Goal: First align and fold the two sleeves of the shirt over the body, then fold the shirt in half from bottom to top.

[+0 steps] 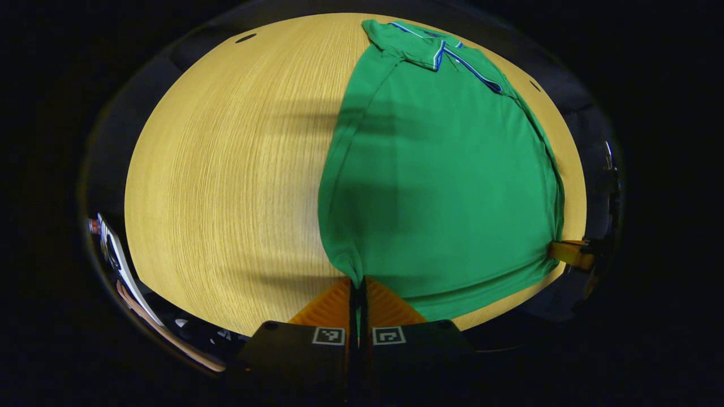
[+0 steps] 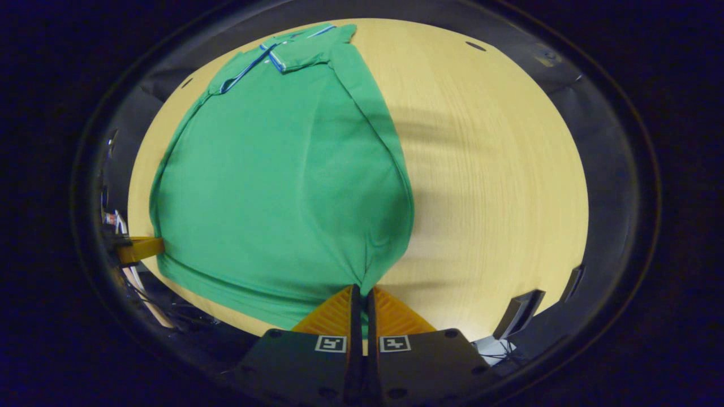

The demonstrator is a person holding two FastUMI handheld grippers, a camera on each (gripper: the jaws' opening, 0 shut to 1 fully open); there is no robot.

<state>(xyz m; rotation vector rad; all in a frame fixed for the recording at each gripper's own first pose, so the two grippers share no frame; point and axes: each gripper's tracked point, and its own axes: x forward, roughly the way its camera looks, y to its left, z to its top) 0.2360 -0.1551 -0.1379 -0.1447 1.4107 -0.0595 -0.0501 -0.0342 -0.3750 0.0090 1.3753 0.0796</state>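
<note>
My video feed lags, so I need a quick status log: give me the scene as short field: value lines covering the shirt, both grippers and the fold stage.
shirt: green shirt lying flat on the wooden table, collar at the far end
sleeves: already folded in over the body
left gripper: left gripper shut on one bottom corner of the hem
right gripper: right gripper shut on the other bottom corner
fold stage: bottom-to-top fold not yet done; the hem is at the near table edge
likely next move: carry both corners toward the collar
</note>
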